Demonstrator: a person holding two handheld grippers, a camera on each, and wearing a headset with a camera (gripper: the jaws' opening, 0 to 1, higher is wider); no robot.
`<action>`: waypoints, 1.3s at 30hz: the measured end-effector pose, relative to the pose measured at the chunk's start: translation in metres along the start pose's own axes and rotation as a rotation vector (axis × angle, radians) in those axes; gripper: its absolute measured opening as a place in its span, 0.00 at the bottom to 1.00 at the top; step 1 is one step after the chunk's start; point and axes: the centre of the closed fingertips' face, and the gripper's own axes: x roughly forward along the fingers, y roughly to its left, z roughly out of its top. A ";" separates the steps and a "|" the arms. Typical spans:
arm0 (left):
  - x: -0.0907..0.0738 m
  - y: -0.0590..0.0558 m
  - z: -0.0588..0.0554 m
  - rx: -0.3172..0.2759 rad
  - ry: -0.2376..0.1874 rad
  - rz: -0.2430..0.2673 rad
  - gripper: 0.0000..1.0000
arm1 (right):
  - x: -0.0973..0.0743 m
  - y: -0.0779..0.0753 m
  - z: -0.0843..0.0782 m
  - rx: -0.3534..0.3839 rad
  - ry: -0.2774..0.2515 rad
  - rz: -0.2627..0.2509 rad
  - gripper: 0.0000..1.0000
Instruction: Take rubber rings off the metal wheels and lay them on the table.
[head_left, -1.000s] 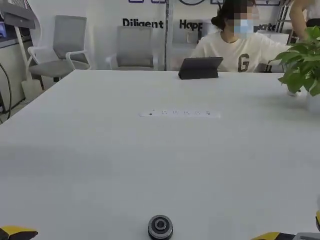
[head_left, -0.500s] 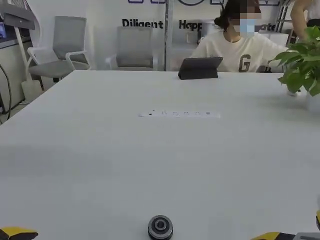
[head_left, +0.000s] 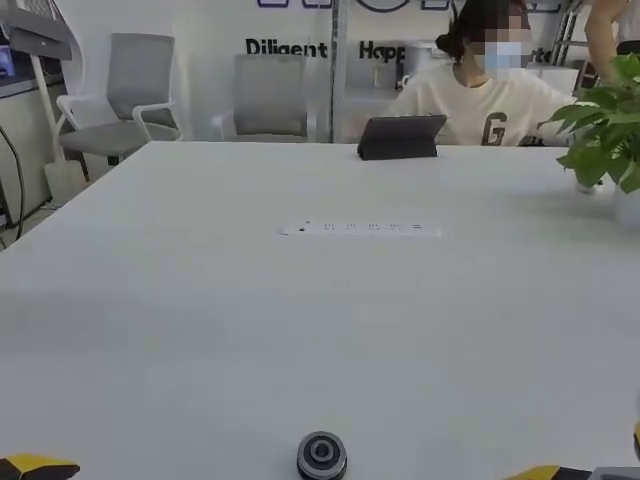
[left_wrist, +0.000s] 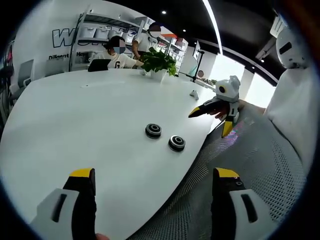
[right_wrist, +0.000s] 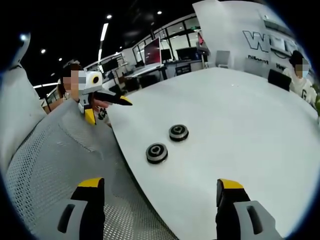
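Two metal wheels, near wheel (left_wrist: 176, 143) beside far wheel (left_wrist: 153, 131), lay on one table (left_wrist: 75, 115), left gripper (left_wrist: 154, 175) and right gripper (right_wrist: 160, 183) jaws stood apart, empty.

The person (head_left: 490, 100) seated behind the tablet (head_left: 398, 137) at the far edge of the table (head_left: 300, 330) shifts a little toward the right of the head view: the head sits further right than a second ago, and the shirt's letter G (head_left: 494, 128) follows slightly

White table (head_left: 200, 330) — two metal wheels (left_wrist: 153, 131) near its edge, power strip (head_left: 360, 229), tablet (head_left: 398, 137), potted plant (head_left: 600, 130).
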 end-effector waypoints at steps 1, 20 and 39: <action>0.000 0.000 0.000 0.001 0.000 0.000 0.96 | 0.000 0.000 0.000 -0.002 0.000 0.000 0.92; -0.011 -0.014 0.026 0.052 -0.073 -0.048 0.96 | -0.003 0.001 0.006 -0.079 0.016 -0.019 0.88; -0.017 -0.021 0.063 0.153 -0.152 -0.067 0.87 | -0.028 0.001 0.064 -0.183 -0.093 -0.033 0.84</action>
